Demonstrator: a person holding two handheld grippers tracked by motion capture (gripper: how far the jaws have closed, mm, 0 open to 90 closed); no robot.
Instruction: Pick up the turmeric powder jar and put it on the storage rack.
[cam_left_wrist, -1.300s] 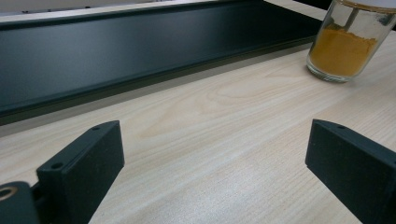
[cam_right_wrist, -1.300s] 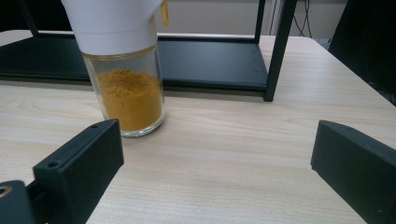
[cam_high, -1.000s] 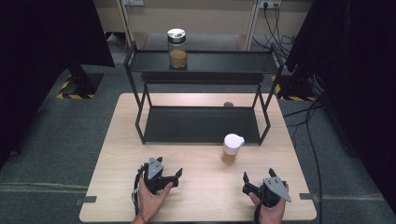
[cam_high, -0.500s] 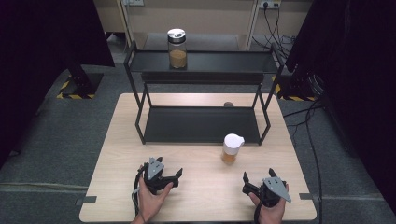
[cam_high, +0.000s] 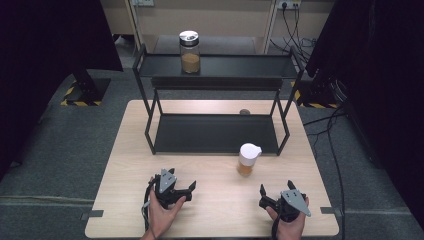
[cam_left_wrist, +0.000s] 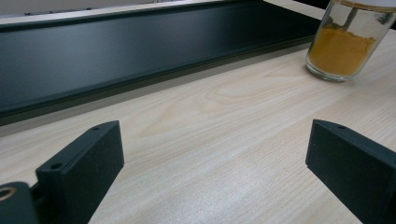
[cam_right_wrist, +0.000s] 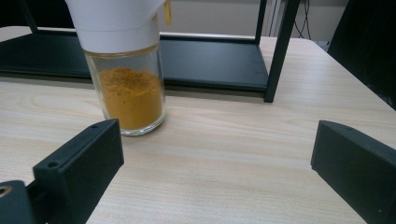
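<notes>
A glass jar of orange powder with a white cap (cam_high: 248, 159) stands on the wooden table (cam_high: 220, 215), just in front of the black rack's lower tray (cam_high: 215, 133). A second jar with a metal lid (cam_high: 189, 52) stands on the rack's top shelf (cam_high: 250, 72). My left gripper (cam_high: 188, 191) rests near the table's front edge, open and holding nothing, with the white-capped jar (cam_left_wrist: 343, 44) ahead to its right. My right gripper (cam_high: 262, 196) is open at the front right, and the jar (cam_right_wrist: 128, 88) stands ahead, left of its gap (cam_right_wrist: 215, 158).
A small dark round object (cam_high: 244, 112) lies on the table behind the rack. The rack's right front post (cam_right_wrist: 275, 51) stands beyond the right gripper. Cables (cam_high: 330, 135) run over the floor at the right. Bare table lies between the two grippers.
</notes>
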